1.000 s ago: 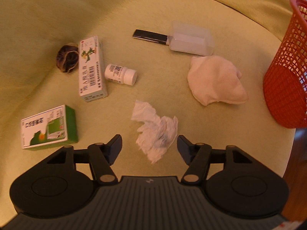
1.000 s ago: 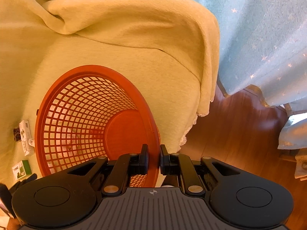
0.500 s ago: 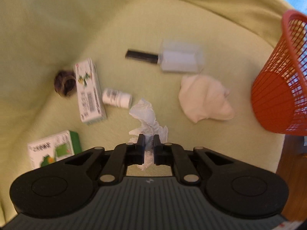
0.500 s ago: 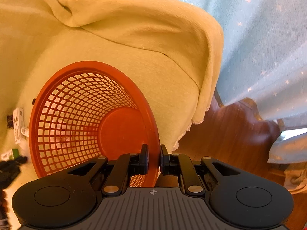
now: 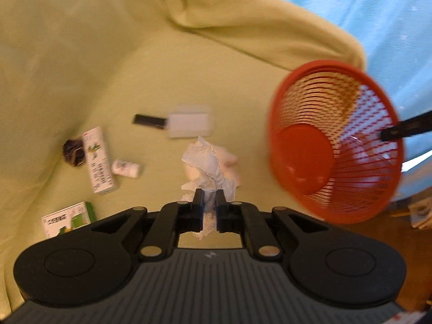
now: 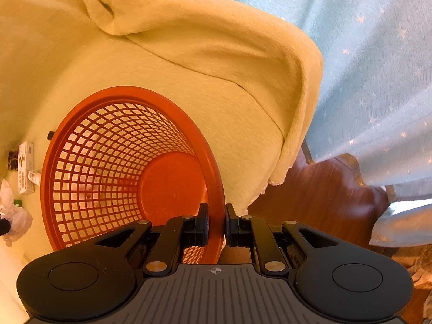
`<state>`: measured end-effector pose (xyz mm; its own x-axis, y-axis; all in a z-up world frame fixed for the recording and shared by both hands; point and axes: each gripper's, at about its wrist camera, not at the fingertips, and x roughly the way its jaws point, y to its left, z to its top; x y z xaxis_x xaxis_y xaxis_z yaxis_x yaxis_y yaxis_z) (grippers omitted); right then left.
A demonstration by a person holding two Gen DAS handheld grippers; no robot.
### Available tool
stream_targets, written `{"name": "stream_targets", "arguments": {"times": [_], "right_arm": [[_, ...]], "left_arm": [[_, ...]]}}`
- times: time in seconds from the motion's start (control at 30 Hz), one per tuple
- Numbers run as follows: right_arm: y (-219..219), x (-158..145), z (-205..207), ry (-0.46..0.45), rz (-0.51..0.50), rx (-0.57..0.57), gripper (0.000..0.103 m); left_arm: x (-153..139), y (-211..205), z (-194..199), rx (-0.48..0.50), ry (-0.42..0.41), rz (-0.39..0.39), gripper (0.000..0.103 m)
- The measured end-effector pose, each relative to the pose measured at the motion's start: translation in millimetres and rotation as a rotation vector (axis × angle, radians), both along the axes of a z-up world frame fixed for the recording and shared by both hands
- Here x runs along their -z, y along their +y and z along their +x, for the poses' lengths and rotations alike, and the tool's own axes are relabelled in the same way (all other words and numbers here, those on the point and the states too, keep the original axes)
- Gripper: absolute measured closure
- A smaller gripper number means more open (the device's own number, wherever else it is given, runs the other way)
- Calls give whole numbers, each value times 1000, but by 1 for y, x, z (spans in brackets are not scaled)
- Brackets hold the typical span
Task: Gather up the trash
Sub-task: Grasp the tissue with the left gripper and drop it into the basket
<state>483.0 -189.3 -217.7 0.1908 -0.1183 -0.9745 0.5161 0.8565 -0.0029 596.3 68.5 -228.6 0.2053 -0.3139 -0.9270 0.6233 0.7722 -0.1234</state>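
My left gripper [image 5: 209,202] is shut on a crumpled white tissue [image 5: 206,164], held up off the yellow-green blanket [image 5: 81,54]. To its right hangs the red mesh basket [image 5: 334,145], tilted with its mouth toward me and nothing inside. My right gripper [image 6: 216,225] is shut on the red mesh basket's rim [image 6: 216,189], one finger inside and one outside; it shows as a dark bar [image 5: 405,128] in the left wrist view. The lifted tissue [image 6: 10,210] appears at the far left edge of the right wrist view.
On the blanket lie a cream cloth [image 5: 229,162], a clear-hooded scraper with a black handle [image 5: 178,122], a white bottle [image 5: 125,168], a tall white box [image 5: 98,159], a green box [image 5: 68,218] and a dark ball [image 5: 73,148]. A blue curtain [image 6: 378,67] and wood floor [image 6: 324,197] lie right.
My left gripper closed on the tissue and lifted it away from the blanket toward the right. The basket, held by my right gripper, rose and tipped its mouth toward the left gripper.
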Motion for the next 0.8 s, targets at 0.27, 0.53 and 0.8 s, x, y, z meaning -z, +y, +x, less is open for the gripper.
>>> {"name": "stream_targets", "arguments": {"times": [0.27, 0.53, 0.8], "right_arm": [[1, 1, 1, -5, -5, -11, 95], [5, 0, 1, -15, -8, -19, 95], [7, -1, -1, -20, -8, -23, 95]], "left_arm": [[-17, -34, -15, 72, 14, -46, 98], [-20, -58, -20, 103, 18, -78, 97], [-17, -75, -22, 120, 29, -78, 97]]}}
